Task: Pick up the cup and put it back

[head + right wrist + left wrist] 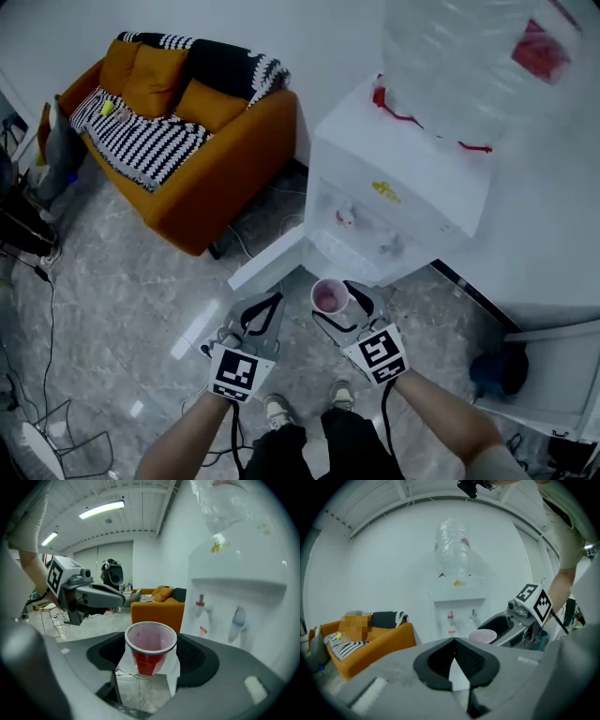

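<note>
A red plastic cup (150,657) with a pale inside stands upright between the jaws of my right gripper (151,641), which is shut on it. In the head view the cup (330,297) hangs in the air in front of the white water dispenser (403,187), held by the right gripper (343,307). My left gripper (265,305) is just to the left of it, a little apart. Its jaw tips meet with nothing between them (453,640). From the left gripper view the cup (483,635) shows to the right, below the dispenser taps (461,617).
A large clear water bottle (469,56) sits on top of the dispenser. An orange sofa (187,178) with a striped blanket stands at the back left. Cables (47,309) run over the marble floor at left. A dark object (502,370) lies by the wall at right.
</note>
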`<state>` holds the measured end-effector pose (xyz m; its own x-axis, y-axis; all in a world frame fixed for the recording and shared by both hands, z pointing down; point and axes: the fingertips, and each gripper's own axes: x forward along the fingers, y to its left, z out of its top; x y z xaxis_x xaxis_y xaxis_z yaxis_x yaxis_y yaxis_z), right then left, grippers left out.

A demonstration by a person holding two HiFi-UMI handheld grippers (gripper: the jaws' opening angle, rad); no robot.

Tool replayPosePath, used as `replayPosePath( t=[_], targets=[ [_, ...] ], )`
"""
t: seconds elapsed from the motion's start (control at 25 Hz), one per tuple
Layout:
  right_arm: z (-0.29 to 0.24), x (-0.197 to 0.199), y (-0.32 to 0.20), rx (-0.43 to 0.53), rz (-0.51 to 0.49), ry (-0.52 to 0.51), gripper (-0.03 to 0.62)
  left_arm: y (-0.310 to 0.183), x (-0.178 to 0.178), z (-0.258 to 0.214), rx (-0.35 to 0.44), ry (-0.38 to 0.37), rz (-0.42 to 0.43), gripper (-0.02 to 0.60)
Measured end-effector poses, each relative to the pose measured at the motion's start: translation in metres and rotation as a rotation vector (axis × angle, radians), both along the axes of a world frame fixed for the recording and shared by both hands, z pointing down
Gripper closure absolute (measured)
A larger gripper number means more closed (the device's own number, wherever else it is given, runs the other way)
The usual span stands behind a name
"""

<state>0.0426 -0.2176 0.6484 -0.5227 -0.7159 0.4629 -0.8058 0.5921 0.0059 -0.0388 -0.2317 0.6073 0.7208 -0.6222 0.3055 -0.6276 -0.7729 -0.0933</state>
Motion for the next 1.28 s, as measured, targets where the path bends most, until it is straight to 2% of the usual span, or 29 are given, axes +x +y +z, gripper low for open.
replayPosePath(
  t=[0.08,0.24,0.4,0.68,0.72,0.8,0.88,1.04,1.2,1.28],
  targets=[
    [-0.046,-0.003,0.012,-0.001,-0.004,-0.028,0.249,0.008,-0.001,-0.046,0.035,0.024,0.004,0.58],
    [-0.144,-0.005,0.036,0.022,-0.025,-0.058,0.25,0.018,-0.011,-0.132,0.037,0.061,-0.037,0.58],
    [-0.237,0.003,0.044,0.013,0.011,-0.124,0.25,0.031,-0.009,-0.222,0.116,0.084,0.009,0.58],
    [-0.4,0.016,0.051,0.145,0.038,-0.139,0.25,0.053,-0.009,-0.368,0.205,0.159,-0.014,0.58],
    [-0.422,0.018,0.054,0.171,0.04,-0.139,0.25,0.055,-0.009,-0.385,0.221,0.16,-0.011,0.58],
    [-0.467,0.018,0.064,0.216,0.038,-0.155,0.25,0.059,-0.012,-0.413,0.26,0.111,0.02,0.58],
    [-0.511,0.013,0.079,0.263,0.021,-0.169,0.25,0.063,-0.018,-0.44,0.254,0.077,0.025,0.58],
    [-0.576,0.005,0.112,0.337,0.011,-0.166,0.25,0.076,-0.034,-0.496,0.198,0.159,-0.058,0.58],
    [-0.616,0.0,0.138,0.399,0.005,-0.115,0.25,0.091,-0.05,-0.536,0.242,0.174,-0.1,0.58],
    [-0.628,-0.002,0.149,0.41,-0.005,-0.098,0.25,0.103,-0.058,-0.551,0.269,0.155,-0.118,0.58]
  ],
)
